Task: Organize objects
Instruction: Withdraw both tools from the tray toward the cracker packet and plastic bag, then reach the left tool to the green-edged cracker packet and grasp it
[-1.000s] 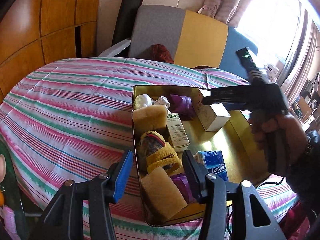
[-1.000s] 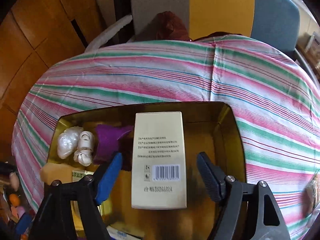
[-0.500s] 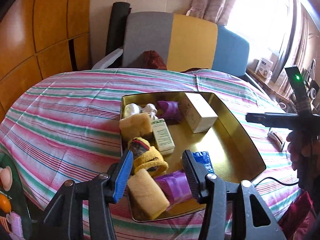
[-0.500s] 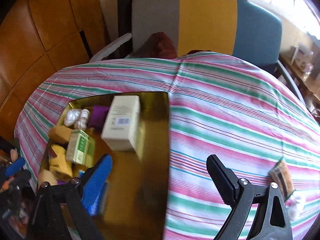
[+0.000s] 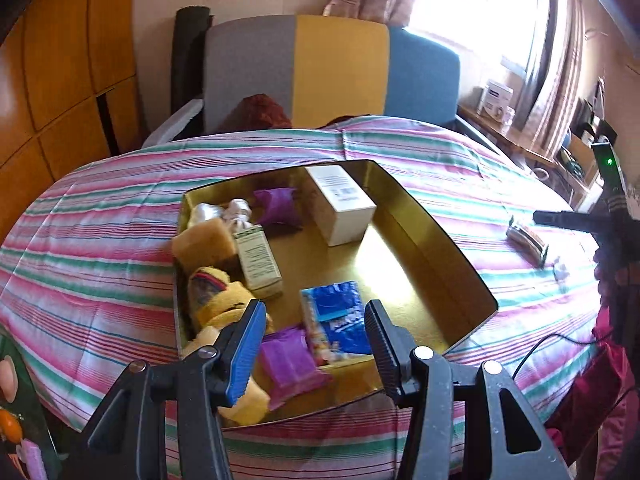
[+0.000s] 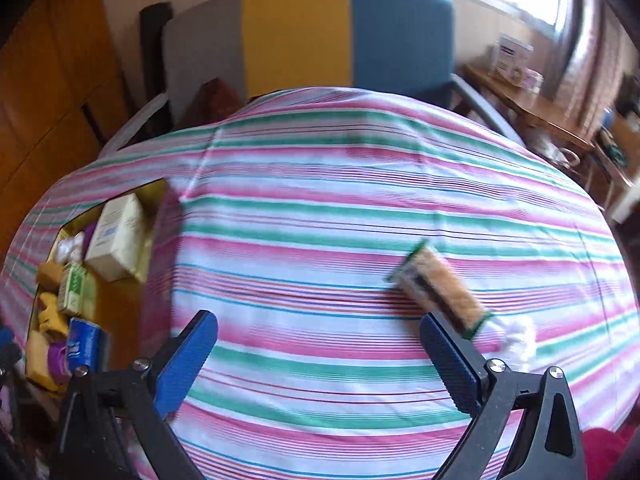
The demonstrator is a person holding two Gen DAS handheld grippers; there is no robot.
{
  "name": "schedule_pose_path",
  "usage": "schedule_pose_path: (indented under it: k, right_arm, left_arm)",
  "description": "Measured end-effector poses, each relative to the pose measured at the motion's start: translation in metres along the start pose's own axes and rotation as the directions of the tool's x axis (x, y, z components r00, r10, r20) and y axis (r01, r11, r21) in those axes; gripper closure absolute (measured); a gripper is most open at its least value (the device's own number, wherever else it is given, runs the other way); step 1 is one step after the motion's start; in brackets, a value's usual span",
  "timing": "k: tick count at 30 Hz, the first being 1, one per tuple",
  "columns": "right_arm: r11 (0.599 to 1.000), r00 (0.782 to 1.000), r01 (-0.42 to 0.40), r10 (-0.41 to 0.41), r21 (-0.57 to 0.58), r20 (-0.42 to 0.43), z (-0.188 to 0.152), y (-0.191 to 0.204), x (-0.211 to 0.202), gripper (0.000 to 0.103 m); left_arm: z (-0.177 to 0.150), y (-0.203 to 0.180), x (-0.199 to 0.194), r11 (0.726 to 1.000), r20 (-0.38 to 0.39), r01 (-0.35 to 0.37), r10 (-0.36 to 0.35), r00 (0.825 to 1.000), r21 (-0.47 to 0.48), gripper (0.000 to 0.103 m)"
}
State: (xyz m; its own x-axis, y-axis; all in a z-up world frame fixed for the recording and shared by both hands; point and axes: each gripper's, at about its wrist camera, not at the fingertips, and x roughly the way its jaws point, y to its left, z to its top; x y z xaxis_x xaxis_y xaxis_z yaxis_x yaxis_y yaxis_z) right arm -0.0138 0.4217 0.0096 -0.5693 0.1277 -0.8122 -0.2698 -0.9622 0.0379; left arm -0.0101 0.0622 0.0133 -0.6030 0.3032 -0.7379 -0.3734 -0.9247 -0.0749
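Both grippers empty, right gripper point(image 6: 318, 354) opening, left gripper point(image 5: 316, 344) seemingly half-open.

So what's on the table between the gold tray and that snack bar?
Only bare striped tablecloth between the gold tray and the snack bar, seen in the right wrist view.

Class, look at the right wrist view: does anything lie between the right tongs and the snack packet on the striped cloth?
Nothing visible does. The right tongs, jaws opening and empty, face bare striped tablecloth. The snack packet lies just beyond the right-hand pad, a white wad beside it.
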Motion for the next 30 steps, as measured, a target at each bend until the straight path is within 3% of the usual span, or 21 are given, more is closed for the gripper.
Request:
schedule_pose_path:
  k: [5, 9, 12, 15, 30]
  right_arm:
    - [0.983, 0.991, 0.109, -0.118, 0.146, 0.055, -0.002, -0.069, -0.005, 0.0]
    - [0.929, 0.979, 0.158, -0.191, 0.334, 0.07, -0.014, -0.124, -0.004, 0.0]
    - [0.858, 0.985, 0.107, -0.159, 0.502, 0.061, -0.025, -0.159, -0.002, 0.0]
    - [0.82, 0.985, 0.064, -0.142, 0.569, 0.094, -0.031, -0.171, -0.008, 0.0]
    - [0.746, 0.99, -0.056, -0.046, 0.663, 0.135, -0.043, -0.186, -0.01, 0.0]
  left_arm:
    - [0.004, -0.022, 0.004, 0.999, -0.014, 0.035, -0.035, 0.999, 0.04, 0.051]
    - [0.007, -0.042, 0.007, 0.995, -0.022, 0.052, -0.05, 0.999, 0.084, 0.051]
    - [0.009, -0.06, 0.011, 0.991, -0.031, 0.055, -0.051, 0.998, 0.121, 0.051]
    - [0.012, -0.078, 0.018, 0.986, -0.046, 0.06, -0.054, 0.998, 0.153, 0.051]
    - [0.025, -0.162, 0.049, 0.946, -0.105, 0.142, -0.115, 0.988, 0.292, 0.051]
